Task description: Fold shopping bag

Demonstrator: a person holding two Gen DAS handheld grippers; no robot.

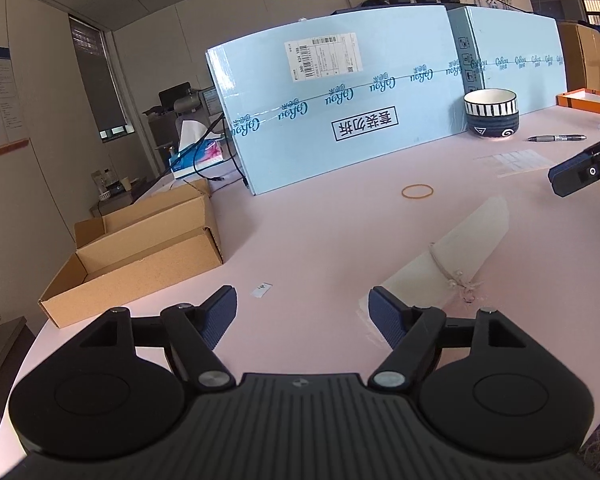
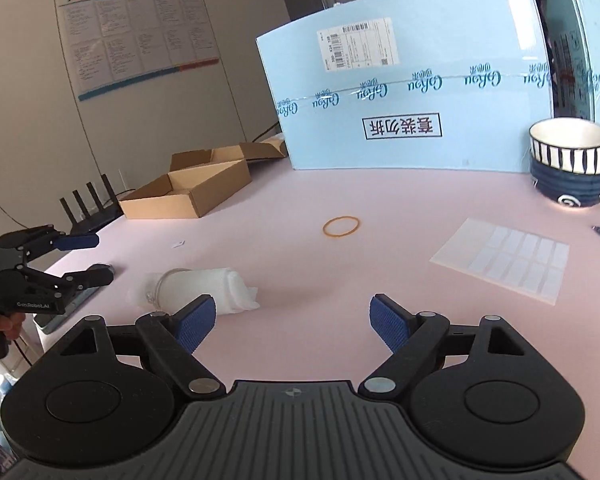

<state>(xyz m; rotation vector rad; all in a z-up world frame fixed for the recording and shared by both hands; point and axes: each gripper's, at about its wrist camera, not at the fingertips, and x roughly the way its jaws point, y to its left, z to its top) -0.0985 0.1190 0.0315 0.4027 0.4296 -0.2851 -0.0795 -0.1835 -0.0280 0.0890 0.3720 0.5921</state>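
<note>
The bag is lying rolled and tied on the counter; both grippers, left and right, are hovering with fingers wide and holding nothing, best lifted clear without nudging it.

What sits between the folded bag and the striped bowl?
Only the rubber band lies between folded bag and striped bowl; otherwise bare pink table, in the right wrist view.

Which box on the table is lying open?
The brown cardboard box at the table's left edge: its flaps are up and the inside shows. The two tall blue boxes behind stand taped shut.
</note>
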